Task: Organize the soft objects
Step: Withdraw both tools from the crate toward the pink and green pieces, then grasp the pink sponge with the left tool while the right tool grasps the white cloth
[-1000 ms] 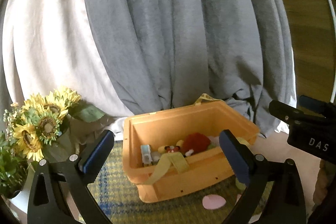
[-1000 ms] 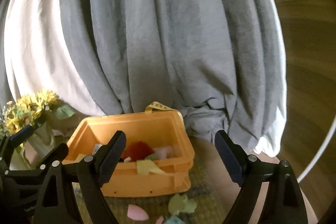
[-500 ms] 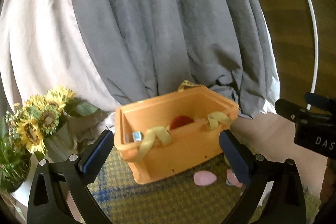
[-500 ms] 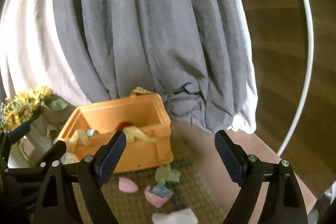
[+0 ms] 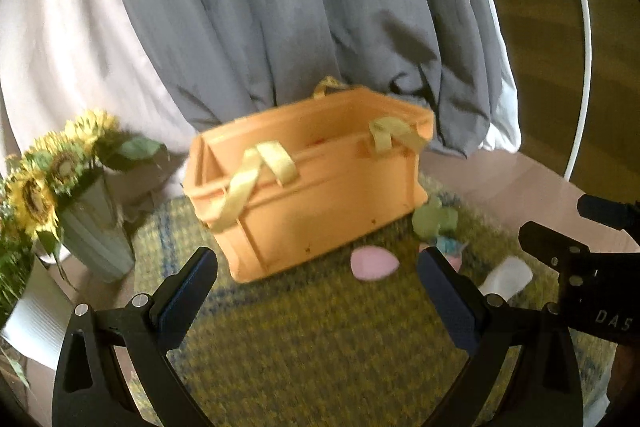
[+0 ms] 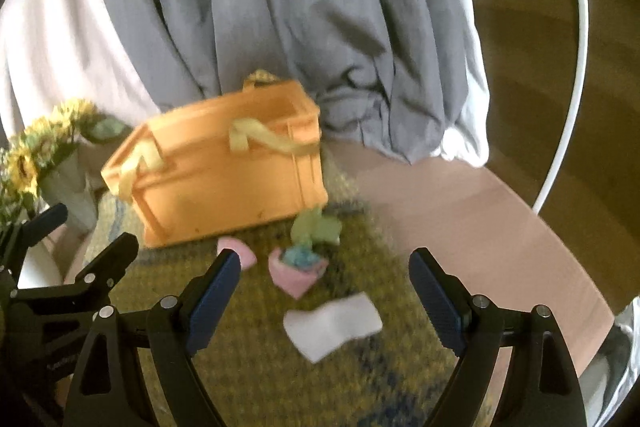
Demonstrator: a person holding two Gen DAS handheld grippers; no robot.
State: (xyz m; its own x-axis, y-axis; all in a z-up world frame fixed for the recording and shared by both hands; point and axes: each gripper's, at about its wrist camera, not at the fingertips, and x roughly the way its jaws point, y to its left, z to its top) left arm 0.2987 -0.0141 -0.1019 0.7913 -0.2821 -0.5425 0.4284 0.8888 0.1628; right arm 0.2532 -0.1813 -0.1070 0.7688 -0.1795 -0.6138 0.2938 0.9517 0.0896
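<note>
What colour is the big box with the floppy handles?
Orange box, with pale yellow handles. The left wrist view shows it best.

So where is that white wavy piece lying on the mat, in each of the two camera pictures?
Left wrist view: the white wavy piece lies at the lower right, partly hidden behind the left gripper's right finger.
Right wrist view: it lies low in the middle, in full view, between the right gripper's open fingers.
Shared landmark: the orange box with yellow handles, up and to the left of the piece in both views.
</note>
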